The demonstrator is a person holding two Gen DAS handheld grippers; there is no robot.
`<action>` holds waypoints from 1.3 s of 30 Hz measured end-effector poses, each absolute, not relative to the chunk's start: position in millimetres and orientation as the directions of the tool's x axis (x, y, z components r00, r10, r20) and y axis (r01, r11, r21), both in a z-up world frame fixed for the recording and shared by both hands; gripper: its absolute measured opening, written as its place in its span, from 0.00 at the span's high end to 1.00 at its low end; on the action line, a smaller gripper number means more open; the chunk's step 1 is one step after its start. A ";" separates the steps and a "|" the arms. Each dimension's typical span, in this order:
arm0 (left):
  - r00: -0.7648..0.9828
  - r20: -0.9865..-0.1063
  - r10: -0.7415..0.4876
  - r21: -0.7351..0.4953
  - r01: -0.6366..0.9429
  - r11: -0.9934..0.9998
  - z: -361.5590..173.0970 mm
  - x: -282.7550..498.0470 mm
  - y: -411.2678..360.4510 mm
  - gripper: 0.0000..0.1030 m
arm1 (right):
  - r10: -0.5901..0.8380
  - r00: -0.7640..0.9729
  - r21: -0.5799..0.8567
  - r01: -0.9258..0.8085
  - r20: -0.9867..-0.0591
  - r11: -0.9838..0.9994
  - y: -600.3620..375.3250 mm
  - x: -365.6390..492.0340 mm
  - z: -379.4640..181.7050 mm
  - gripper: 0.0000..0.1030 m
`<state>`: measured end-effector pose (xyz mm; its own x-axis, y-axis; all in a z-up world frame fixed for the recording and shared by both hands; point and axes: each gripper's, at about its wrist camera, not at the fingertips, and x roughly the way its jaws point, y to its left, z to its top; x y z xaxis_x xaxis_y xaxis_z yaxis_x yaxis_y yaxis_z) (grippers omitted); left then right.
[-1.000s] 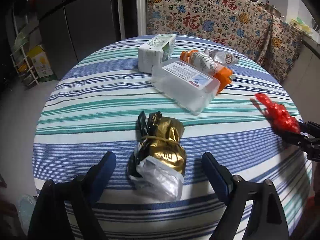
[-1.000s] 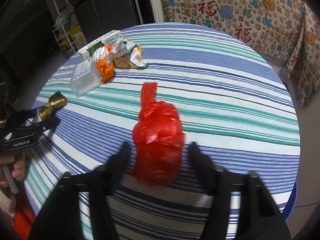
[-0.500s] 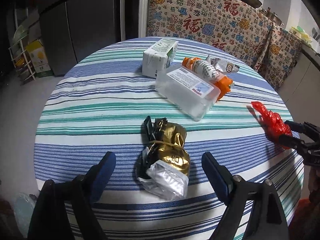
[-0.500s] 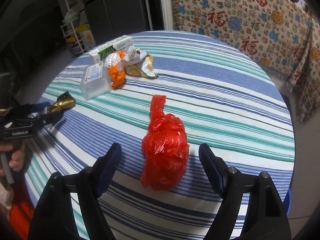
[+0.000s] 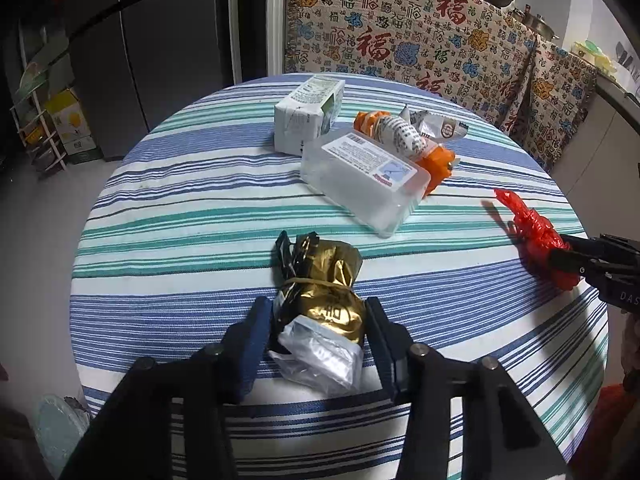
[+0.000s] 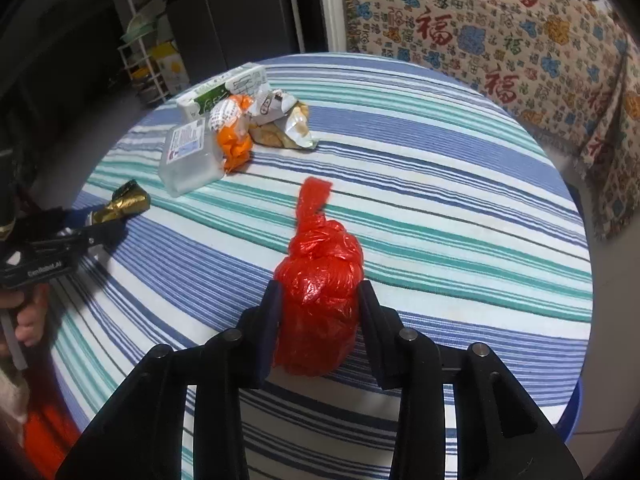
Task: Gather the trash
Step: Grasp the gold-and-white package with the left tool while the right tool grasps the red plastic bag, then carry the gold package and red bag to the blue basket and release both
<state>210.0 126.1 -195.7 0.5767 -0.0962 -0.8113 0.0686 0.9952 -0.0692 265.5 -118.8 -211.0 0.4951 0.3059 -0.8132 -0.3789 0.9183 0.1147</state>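
A gold foil bag [image 5: 324, 300] with a silver end lies on the striped tablecloth [image 5: 180, 216] near its front edge. My left gripper [image 5: 318, 308] is closing on it, both pads touching its sides. A knotted red plastic bag [image 6: 320, 292] lies nearer the right side of the table. My right gripper [image 6: 320, 292] is closing around it too, with the pads against the bag. In the left wrist view the red bag [image 5: 540, 240] shows at the right edge, held in the right gripper's black fingers [image 5: 576, 256].
Further back on the round table sit a clear plastic box [image 5: 360, 176], a white carton [image 5: 308, 116], an orange bag [image 5: 434, 162] and a crumpled wrapper [image 5: 438, 128]. A patterned cloth [image 5: 420, 40] hangs behind; a dark fridge [image 5: 160, 40] stands at the left.
Both grippers have gone from wide open to closed in on their bags: the left on the gold foil bag, the right on the red bag. Neither hand has shifted much.
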 end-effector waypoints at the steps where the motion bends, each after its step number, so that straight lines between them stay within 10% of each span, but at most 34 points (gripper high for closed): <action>1: 0.583 -0.807 -0.097 -0.068 0.072 0.995 -194.0 209.0 125.9 0.55 | 0.316 0.498 0.127 -0.378 -0.808 0.917 -120.3 264.5 -208.5 0.64; 21: 0.588 -0.752 -0.299 -0.150 0.289 0.946 -144.9 190.7 23.7 0.57 | 0.306 0.591 0.211 -0.226 -0.746 0.951 -213.2 233.0 -167.3 0.64; 39: 0.400 -0.720 -0.567 -0.250 0.614 0.749 -140.2 200.6 -261.8 0.57 | -0.033 0.639 0.170 0.254 -0.769 0.952 -464.2 159.0 -165.4 0.64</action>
